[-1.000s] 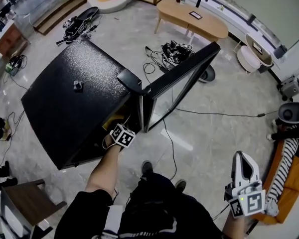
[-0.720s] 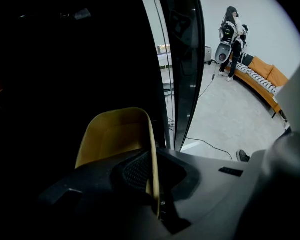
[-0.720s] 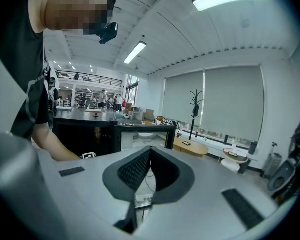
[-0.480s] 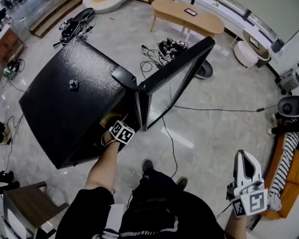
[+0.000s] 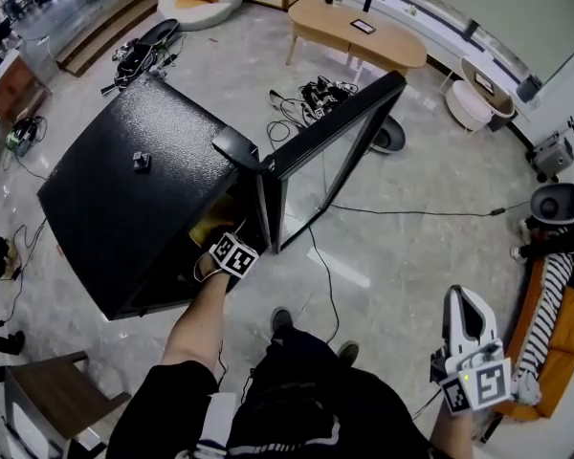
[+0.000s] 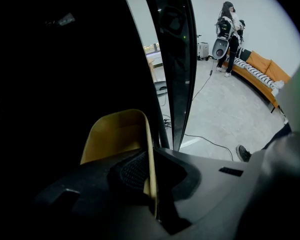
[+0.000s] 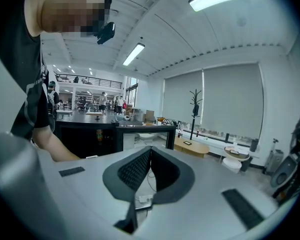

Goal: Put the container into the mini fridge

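Observation:
The black mini fridge [image 5: 124, 199] stands with its glass door [image 5: 335, 151] swung open to the right. My left gripper [image 5: 220, 244] reaches into the opening and is shut on the rim of the yellow container [image 5: 210, 228]. In the left gripper view the container [image 6: 115, 134] sits in the dark interior, its thin wall pinched between the pads at the left gripper [image 6: 150, 176], with the door [image 6: 176, 59] just to the right. My right gripper [image 5: 466, 301] hangs low at the right, away from the fridge. The right gripper [image 7: 150, 154] is shut with nothing in it.
A small dark object [image 5: 141, 162] lies on the fridge top. Cables [image 5: 316, 98] trail over the floor behind and beside the door. An oval wooden table [image 5: 354, 34] stands beyond, an orange sofa [image 5: 555, 342] at the right, a wooden stool [image 5: 48, 390] at the lower left.
The view has drifted slightly. My left gripper stays at the fridge opening with the container, and the right gripper holds its place.

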Tool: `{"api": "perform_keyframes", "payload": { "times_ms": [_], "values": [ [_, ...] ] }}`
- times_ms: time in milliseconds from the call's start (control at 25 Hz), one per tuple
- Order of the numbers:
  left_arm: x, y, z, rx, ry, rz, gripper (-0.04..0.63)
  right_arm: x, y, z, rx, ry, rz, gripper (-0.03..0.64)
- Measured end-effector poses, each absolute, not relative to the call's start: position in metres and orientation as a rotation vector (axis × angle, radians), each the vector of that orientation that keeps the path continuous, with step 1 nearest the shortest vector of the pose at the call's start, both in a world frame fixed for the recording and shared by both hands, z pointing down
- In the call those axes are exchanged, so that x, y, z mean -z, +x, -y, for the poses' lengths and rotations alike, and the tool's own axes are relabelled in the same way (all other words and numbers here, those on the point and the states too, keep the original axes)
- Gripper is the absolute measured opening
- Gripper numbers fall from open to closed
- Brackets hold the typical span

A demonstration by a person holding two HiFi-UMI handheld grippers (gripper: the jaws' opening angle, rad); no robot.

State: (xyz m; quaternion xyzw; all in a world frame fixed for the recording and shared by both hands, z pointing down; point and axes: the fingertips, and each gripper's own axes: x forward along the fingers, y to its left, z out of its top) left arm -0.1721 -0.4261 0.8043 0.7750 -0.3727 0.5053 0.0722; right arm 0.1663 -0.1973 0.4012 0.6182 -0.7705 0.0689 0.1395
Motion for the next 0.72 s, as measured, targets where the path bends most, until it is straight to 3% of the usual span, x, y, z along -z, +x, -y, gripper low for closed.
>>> {"api": "perform_keyframes", "payload": {
  "times_ms": [240, 400, 720],
  "values": [
    [-0.800, -0.173, 0.429, -1.531, 2.342, 1.134, 0.018, -0.397, 0.166, 0.198, -0.183, 1.791, 2.234, 0.017],
    [-0.798, -0.175, 0.432, -1.532, 2.345, 1.154, 0.113, -0.397, 0.164, 0.197, -0.180, 1.789, 2.237, 0.017],
    [-0.782, -0.177, 0.431, -1.485, 2.369, 1.202, 0.146, -0.393, 0.162, 0.199, -0.172, 1.786, 2.253, 0.017]
  ]
}}
